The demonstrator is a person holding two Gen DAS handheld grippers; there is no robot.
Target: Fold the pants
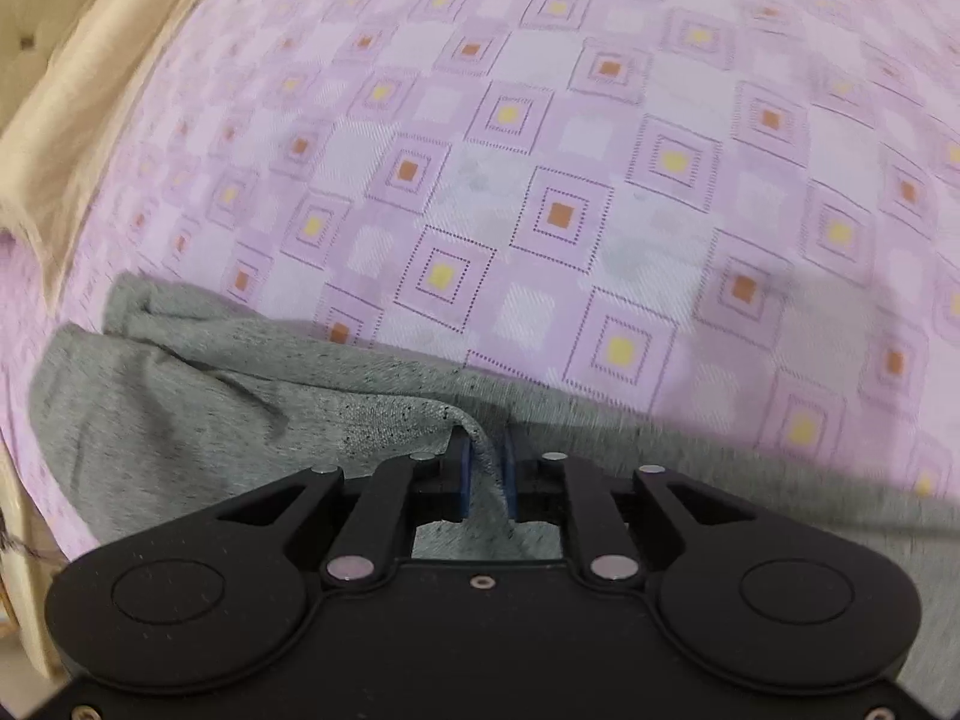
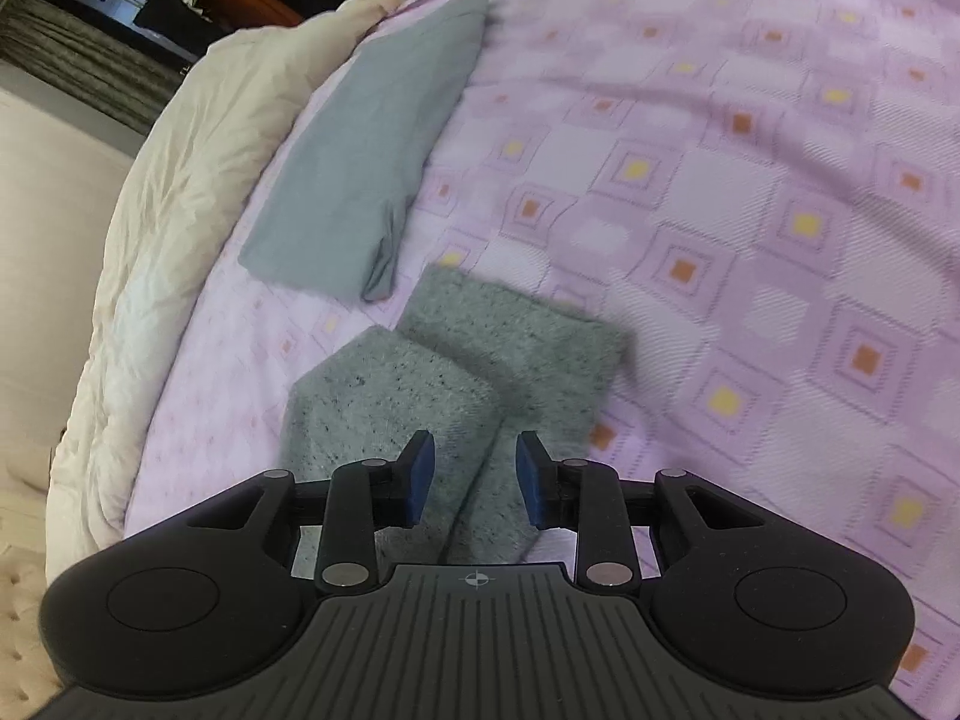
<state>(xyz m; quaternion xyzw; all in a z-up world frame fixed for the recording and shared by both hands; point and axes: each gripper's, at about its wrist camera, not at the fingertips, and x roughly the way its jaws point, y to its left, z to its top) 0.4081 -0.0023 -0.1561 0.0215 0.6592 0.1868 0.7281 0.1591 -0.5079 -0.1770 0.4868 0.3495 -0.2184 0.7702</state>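
The grey speckled pants (image 1: pixel 198 414) lie on a pink checked bedsheet (image 1: pixel 540 150). In the left wrist view my left gripper (image 1: pixel 486 468) is shut on a ridge of the pants fabric, which runs between the blue pads. In the right wrist view the two pant leg ends (image 2: pixel 456 372) lie side by side on the bedsheet (image 2: pixel 750 210). My right gripper (image 2: pixel 475 471) is open, its blue pads (image 2: pixel 420 480) standing on either side of the right leg's fabric without clamping it.
A folded plain grey garment (image 2: pixel 372 156) lies farther back on the bed. A cream duvet (image 2: pixel 180 192) bunches along the bed's left edge, also in the left wrist view (image 1: pixel 90 90). A dark room with furniture lies beyond.
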